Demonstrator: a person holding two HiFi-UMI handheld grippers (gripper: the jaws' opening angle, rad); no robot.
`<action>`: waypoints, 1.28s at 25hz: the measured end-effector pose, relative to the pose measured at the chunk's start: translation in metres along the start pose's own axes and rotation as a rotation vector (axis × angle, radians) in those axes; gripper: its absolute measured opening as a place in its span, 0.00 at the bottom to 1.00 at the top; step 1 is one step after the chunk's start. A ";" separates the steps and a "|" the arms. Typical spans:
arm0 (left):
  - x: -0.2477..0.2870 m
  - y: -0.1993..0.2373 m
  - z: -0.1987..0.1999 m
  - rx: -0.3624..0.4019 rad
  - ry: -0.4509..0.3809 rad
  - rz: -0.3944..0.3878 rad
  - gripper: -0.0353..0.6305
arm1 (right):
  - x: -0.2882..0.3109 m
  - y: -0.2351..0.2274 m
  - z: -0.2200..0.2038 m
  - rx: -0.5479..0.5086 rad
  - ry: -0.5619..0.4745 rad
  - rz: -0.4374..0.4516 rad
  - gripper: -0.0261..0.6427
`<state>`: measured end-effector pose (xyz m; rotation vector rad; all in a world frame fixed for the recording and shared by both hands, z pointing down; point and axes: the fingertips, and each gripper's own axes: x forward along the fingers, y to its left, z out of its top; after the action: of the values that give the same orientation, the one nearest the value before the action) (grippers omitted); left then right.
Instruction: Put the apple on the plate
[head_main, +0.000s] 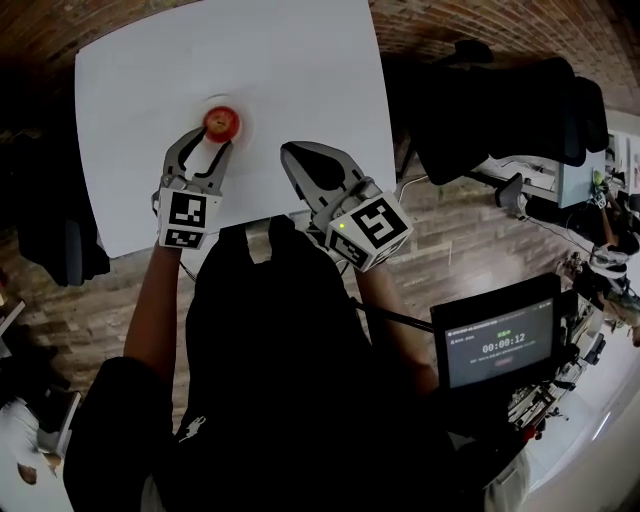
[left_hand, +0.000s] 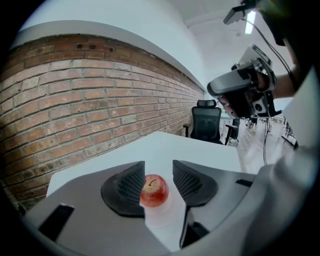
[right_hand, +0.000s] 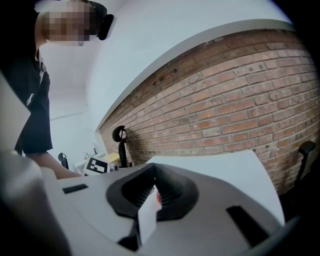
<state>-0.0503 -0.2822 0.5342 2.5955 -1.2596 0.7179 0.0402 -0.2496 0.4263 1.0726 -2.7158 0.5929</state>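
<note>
On the table (head_main: 300, 60) my left gripper (head_main: 208, 142), at ten o'clock in the head view, is released: the apple shows between its pads, but the right-hand pad is clear of it. My right gripper (head_main: 292, 152), near twelve o'clock, is clenched on nothing. The plate (head_main: 215, 100) barely shows against the white top, and the apple (head_main: 221, 122) seems to rest on it at twelve o'clock from the left tips, so I judge the placing done, with only backing away left.

Head view looks steeply down on the white table (head_main: 300, 80); both gripper views sit low at its near edge, sharing the brick wall (left_hand: 75, 100) beyond it
</note>
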 end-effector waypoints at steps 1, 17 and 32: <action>-0.001 -0.002 0.003 -0.001 0.000 0.000 0.30 | 0.000 0.000 0.002 -0.006 -0.006 0.004 0.04; -0.057 -0.003 0.058 0.019 -0.080 0.046 0.07 | -0.001 0.029 0.048 -0.065 -0.096 0.059 0.04; -0.111 0.020 0.071 -0.053 -0.171 0.132 0.06 | 0.006 0.040 0.062 -0.108 -0.133 0.100 0.04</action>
<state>-0.0996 -0.2430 0.4173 2.5966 -1.4891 0.4832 0.0078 -0.2526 0.3598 0.9883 -2.8928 0.3962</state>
